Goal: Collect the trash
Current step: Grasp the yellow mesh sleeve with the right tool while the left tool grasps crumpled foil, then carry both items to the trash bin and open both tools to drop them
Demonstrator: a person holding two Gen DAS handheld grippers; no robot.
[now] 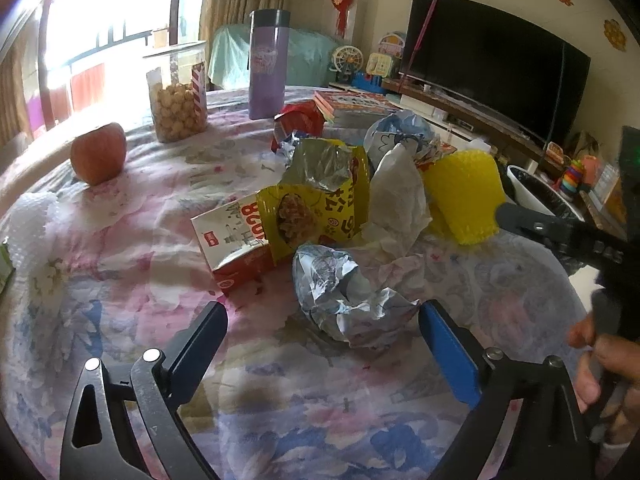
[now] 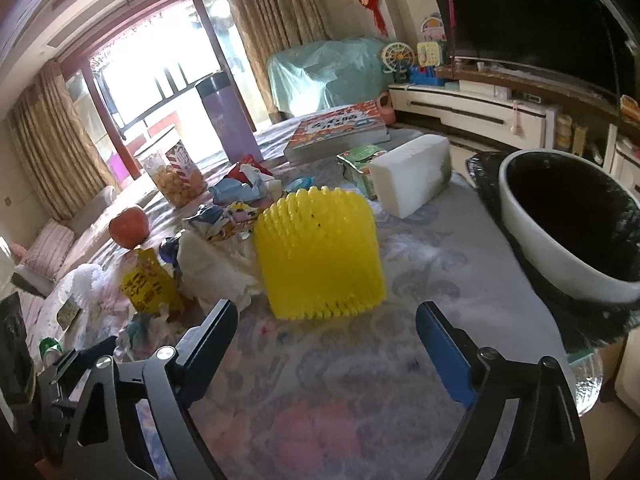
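**Two open grippers, two pieces of trash lined up**

Your left hand-held gripper (image 1: 322, 316) is spread wide and pinches nothing. The crumpled blue-and-white wrapper (image 1: 348, 300) lies on the flowered surface (image 1: 120, 288) just ahead of its fingertips, nearer the blue pad than the dark one. Shift a little toward the blue side so the wad sits centred, then go down until both fingers flank its bulk before you squeeze. It is loose, springy paper, so it will likely crush and slip if you catch only an edge.

Your right hand-held gripper (image 2: 326, 316) is also spread and empty. The yellow foam net (image 2: 320, 252) stands just beyond its tips, roughly centred between them. The net looks soft and wide; aim for its middle, not the lower rim, and close gently so that it folds and does not pop out.

The bin (image 2: 568, 248), white with a black liner, stands at the right edge of the surface, near the net. Leave the apple (image 1: 98, 152) and the snack jar (image 1: 178, 100) alone; they do not look like trash.
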